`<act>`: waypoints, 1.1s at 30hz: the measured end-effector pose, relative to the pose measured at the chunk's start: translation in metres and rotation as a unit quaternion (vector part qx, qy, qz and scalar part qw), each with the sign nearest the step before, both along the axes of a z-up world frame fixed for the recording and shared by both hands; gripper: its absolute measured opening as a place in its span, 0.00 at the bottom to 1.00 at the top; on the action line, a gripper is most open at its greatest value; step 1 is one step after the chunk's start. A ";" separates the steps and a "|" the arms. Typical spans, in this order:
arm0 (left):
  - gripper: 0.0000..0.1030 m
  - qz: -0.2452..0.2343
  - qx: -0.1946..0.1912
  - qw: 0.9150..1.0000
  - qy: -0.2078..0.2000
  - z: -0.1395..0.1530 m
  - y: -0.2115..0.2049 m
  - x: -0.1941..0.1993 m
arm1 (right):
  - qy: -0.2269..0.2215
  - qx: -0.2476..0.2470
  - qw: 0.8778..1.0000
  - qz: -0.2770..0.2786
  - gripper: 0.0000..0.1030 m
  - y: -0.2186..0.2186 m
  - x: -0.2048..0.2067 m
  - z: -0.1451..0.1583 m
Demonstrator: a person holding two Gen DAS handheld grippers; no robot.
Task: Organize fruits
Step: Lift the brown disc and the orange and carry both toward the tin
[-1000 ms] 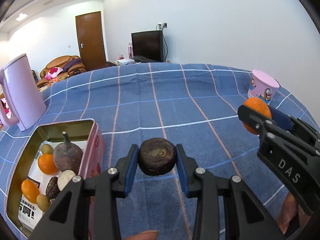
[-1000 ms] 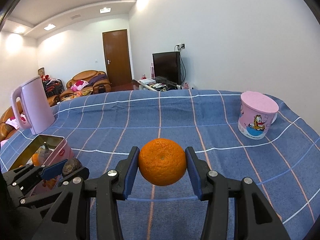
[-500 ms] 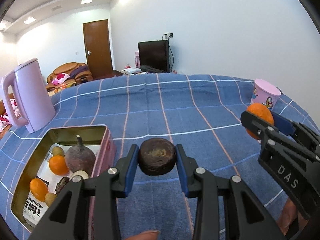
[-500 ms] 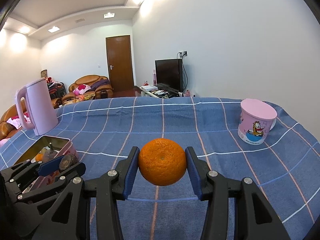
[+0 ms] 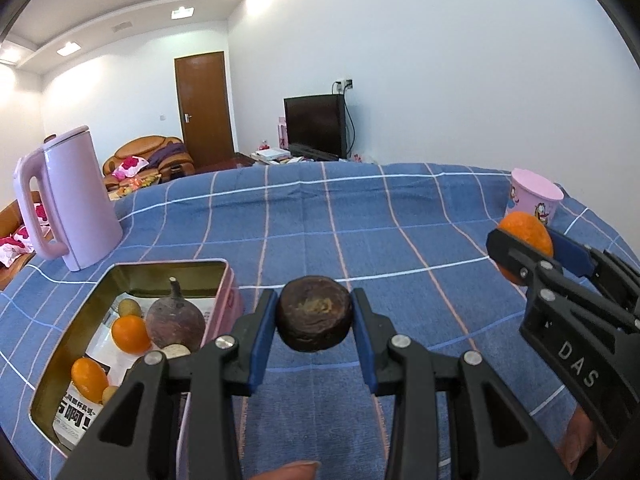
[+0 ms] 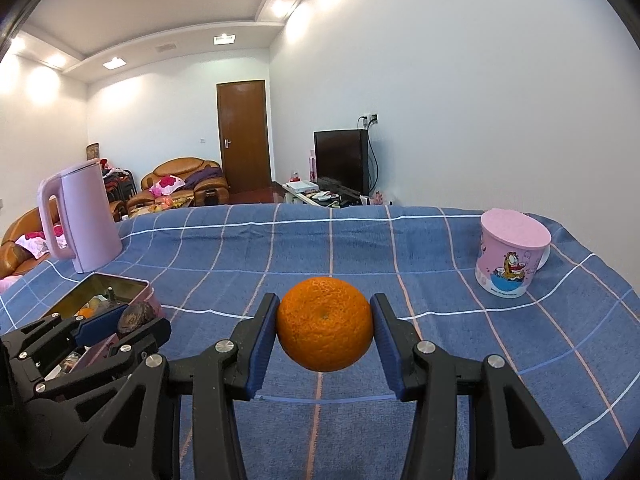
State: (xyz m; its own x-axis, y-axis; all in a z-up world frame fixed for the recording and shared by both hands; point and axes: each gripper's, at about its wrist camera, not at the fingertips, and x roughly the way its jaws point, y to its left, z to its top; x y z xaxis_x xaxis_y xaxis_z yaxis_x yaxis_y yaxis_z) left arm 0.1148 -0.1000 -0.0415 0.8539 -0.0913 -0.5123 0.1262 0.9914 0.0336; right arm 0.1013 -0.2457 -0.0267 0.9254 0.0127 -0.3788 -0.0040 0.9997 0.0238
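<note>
"DAS" is showing in white letters on the right hand-held gripper, whose pads are clamping an orange above the blue checked surface. The left hand-held gripper is pinching a dark brown fruit just beside the tin of fruit, where printed characters are lying partly hidden.

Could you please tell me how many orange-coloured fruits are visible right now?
3: one orange clamped in the right gripper, and two smaller ones in the tin, one beside the dark purple fruit, one nearer the camera. More may be hidden.
</note>
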 end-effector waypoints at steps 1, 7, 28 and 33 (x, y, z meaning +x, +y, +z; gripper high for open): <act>0.37 0.000 0.001 1.000 -0.002 0.000 0.000 -0.001 | -0.001 0.000 1.000 0.000 0.47 0.000 0.000 0.000; 0.37 0.005 0.003 1.000 -0.015 0.002 -0.001 -0.006 | -0.012 -0.004 1.000 0.000 0.47 0.002 -0.004 0.001; 0.37 0.017 0.005 0.999 -0.041 0.005 0.000 -0.015 | -0.042 -0.011 0.999 -0.005 0.47 0.004 -0.019 0.005; 0.37 0.021 0.005 0.999 -0.047 0.006 0.001 -0.017 | -0.050 -0.013 0.999 -0.007 0.47 0.006 -0.024 0.006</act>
